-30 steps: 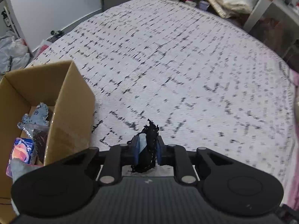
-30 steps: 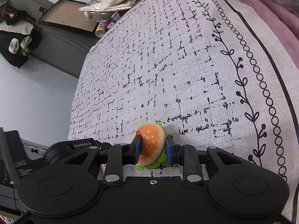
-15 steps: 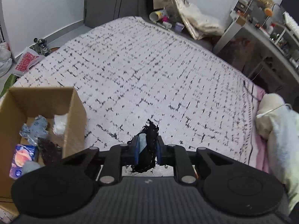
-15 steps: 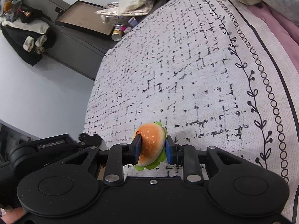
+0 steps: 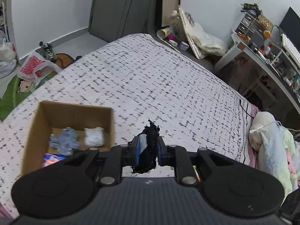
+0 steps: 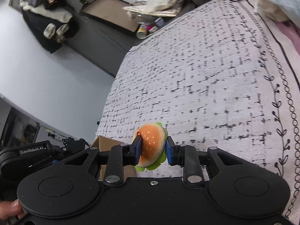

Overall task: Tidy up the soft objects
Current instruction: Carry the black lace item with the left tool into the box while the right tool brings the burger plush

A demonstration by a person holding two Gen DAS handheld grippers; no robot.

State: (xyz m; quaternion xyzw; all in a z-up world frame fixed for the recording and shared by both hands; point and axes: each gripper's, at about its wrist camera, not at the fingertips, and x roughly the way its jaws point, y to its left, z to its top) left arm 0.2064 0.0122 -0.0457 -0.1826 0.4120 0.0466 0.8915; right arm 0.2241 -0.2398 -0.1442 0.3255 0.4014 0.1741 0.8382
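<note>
My left gripper is shut on a black frilly fabric piece and holds it above the bed, just right of an open cardboard box. The box holds a blue-grey cloth, a white soft item and a pink-and-blue item. My right gripper is shut on a plush hamburger with an orange bun and green lettuce, held above the bed. In the right wrist view the left gripper and a corner of the box show at the lower left.
The bed has a white cover with black dashes. Pillows and bedding lie at its right end. A desk stands beyond, with bags and floor clutter around the bed.
Both grippers have risen and tilted back, so more of the room shows. The left gripper now looks down into the box from higher up. Both grips are unchanged.
</note>
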